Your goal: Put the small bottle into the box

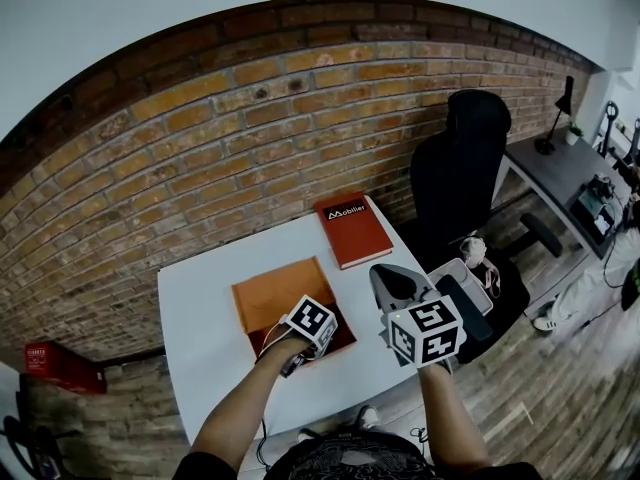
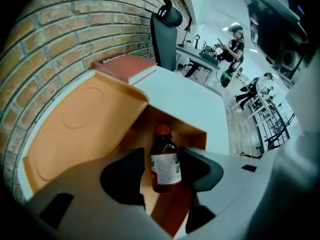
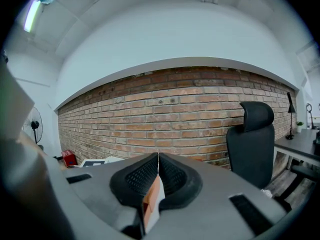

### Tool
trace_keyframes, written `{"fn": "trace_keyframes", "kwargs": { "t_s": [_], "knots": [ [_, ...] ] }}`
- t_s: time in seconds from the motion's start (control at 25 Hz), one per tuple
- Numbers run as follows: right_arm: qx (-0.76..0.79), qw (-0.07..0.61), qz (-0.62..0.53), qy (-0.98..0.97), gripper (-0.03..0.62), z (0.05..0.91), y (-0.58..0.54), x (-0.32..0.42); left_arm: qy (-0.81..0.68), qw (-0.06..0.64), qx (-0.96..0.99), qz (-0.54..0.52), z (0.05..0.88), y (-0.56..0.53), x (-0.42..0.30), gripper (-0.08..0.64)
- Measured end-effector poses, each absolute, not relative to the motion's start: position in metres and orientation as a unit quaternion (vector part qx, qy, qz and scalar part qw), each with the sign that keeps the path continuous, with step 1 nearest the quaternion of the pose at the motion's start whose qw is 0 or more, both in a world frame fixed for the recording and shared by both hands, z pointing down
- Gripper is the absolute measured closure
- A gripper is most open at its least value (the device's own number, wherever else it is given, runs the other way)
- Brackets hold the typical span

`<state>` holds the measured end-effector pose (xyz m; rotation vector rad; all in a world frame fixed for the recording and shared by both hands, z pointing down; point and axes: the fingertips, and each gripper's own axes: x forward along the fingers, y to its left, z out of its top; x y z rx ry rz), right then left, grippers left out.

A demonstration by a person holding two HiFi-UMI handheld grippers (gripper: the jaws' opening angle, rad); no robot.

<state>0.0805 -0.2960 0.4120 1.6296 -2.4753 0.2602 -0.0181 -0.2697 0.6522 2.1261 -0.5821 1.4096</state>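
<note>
Orange card box [image 1: 275, 293]: mid-table [image 1: 200, 308], toward the near edge, lid lying open on the far side. Left tool [image 2: 161, 172]: jaws at their widest, straddling the small bottle [image 2: 164, 166] with no clear squeeze; judged not gripped. Small bottle: dark brown, red cap, white label, inside the box. Likely light, rigid and smooth-walled, breakable if glass; best taken across the labelled body. Right tool [image 3: 158, 176]: beyond the table's right edge, jaws closed on a thin orange-and-white card strip [image 3: 151, 204].
</note>
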Motion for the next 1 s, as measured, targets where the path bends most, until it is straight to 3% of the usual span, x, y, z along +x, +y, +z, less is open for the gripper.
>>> {"fn": "trace_keyframes", "kwargs": {
  "t_s": [0.6, 1.0],
  "knots": [
    [0.509, 0.085, 0.081, -0.853, 0.571, 0.408, -0.305, 0.047, -0.278, 0.241, 0.823, 0.433, 0.587, -0.291, -0.038, 0.33],
    [0.486, 0.082, 0.075, -0.867, 0.571, 0.403, -0.312, 0.024, -0.385, 0.194, 0.829, 0.356, 0.517, -0.321, -0.094, 0.334]
  ]
}}
